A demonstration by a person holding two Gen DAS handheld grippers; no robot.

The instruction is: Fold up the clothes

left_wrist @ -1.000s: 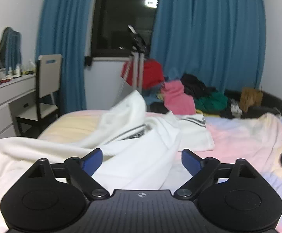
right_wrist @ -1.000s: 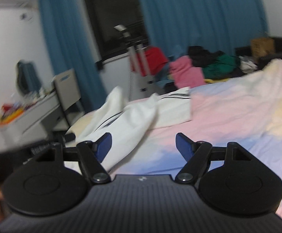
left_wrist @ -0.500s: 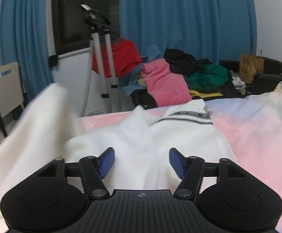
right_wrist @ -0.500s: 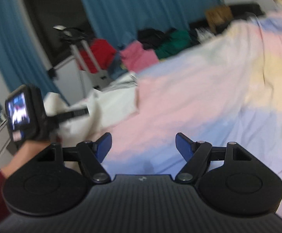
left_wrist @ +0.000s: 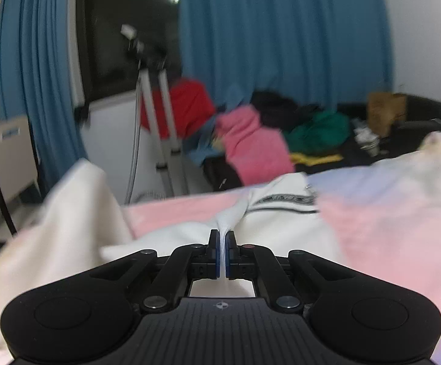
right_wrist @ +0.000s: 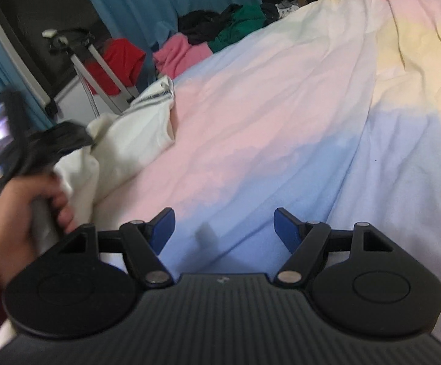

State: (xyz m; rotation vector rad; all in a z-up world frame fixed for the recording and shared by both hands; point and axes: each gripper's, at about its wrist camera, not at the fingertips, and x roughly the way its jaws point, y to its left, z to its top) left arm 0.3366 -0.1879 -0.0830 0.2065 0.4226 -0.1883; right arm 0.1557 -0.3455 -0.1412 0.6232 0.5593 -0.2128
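Note:
A white garment (left_wrist: pixel 281 222) with a dark striped band lies crumpled on the pastel bedspread (left_wrist: pixel 402 213). My left gripper (left_wrist: pixel 222 238) is shut on a pinched fold of this white cloth. In the right wrist view the same white garment (right_wrist: pixel 135 133) sits at the left, with the left gripper (right_wrist: pixel 68 140) and the hand (right_wrist: pixel 22 210) holding it against the cloth. My right gripper (right_wrist: pixel 224 226) hovers open over bare blue and pink bedspread (right_wrist: pixel 281 121), to the right of the garment, with nothing between its fingers.
Beyond the bed lies a heap of clothes: red (left_wrist: pixel 187 103), pink (left_wrist: pixel 253 143), green (left_wrist: pixel 320 127) and black. A metal stand (left_wrist: pixel 156 115) rises before the dark window and blue curtains (left_wrist: pixel 281 30). A chair (left_wrist: pixel 10 155) stands at the left.
My left gripper has gone from open to shut, pinching a fold of the white garment. My right gripper has swung right, over bare bedspread, and stays open.

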